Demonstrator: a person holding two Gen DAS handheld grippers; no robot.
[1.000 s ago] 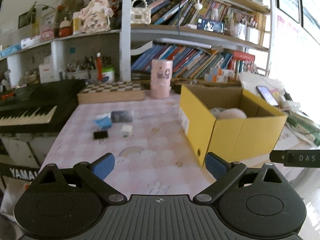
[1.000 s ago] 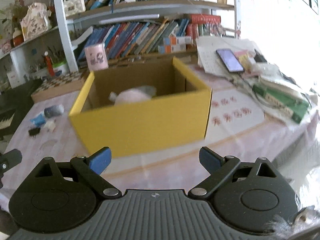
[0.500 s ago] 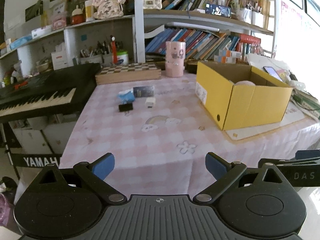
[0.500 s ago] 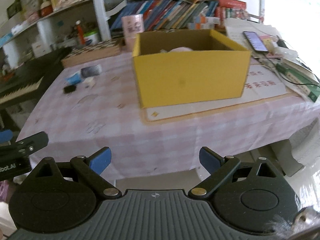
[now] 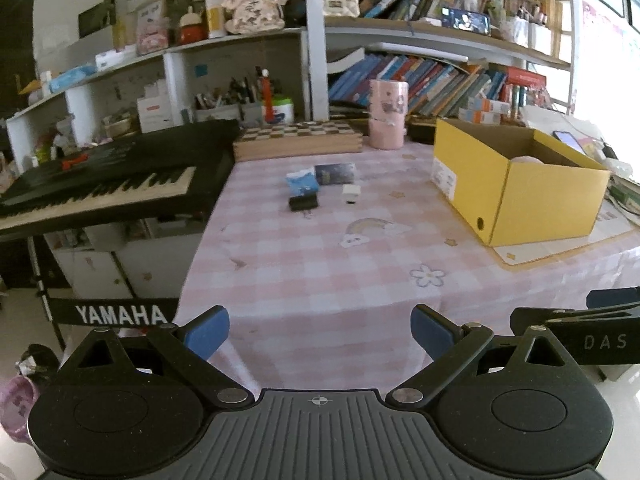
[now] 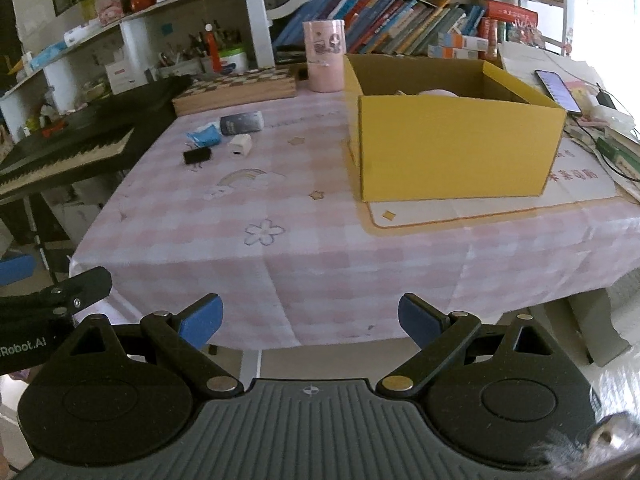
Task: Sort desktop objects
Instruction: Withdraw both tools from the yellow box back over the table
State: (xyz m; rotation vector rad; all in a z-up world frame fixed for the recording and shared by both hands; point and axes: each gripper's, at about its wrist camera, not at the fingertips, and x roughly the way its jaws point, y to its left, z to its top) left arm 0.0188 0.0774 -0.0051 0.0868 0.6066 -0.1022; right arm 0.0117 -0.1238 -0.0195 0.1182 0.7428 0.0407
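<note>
A yellow cardboard box [image 5: 552,200] [image 6: 456,148] stands on the right of the pink checked table [image 5: 320,264] [image 6: 280,216], with a pale pink thing [image 5: 524,159] inside. At the far left of the table lie a blue packet [image 5: 302,182] [image 6: 204,136], a dark card case [image 5: 335,173] [image 6: 242,123], a white cube charger [image 5: 351,193] [image 6: 240,145] and a black clip [image 5: 303,202] [image 6: 197,155]. My left gripper [image 5: 320,330] is open and empty, off the table's near edge. My right gripper [image 6: 310,320] is open and empty, also short of the table edge.
A black Yamaha keyboard [image 5: 104,184] [image 6: 60,152] stands left of the table. A chessboard box [image 5: 298,140] and a pink cup [image 5: 387,114] [image 6: 324,56] sit at the back, below bookshelves. A phone [image 6: 558,90] and papers lie right of the box.
Both grippers have pulled back from the table, from over it to beyond its near edge. Both stayed open and empty. The objects on the table have not moved.
</note>
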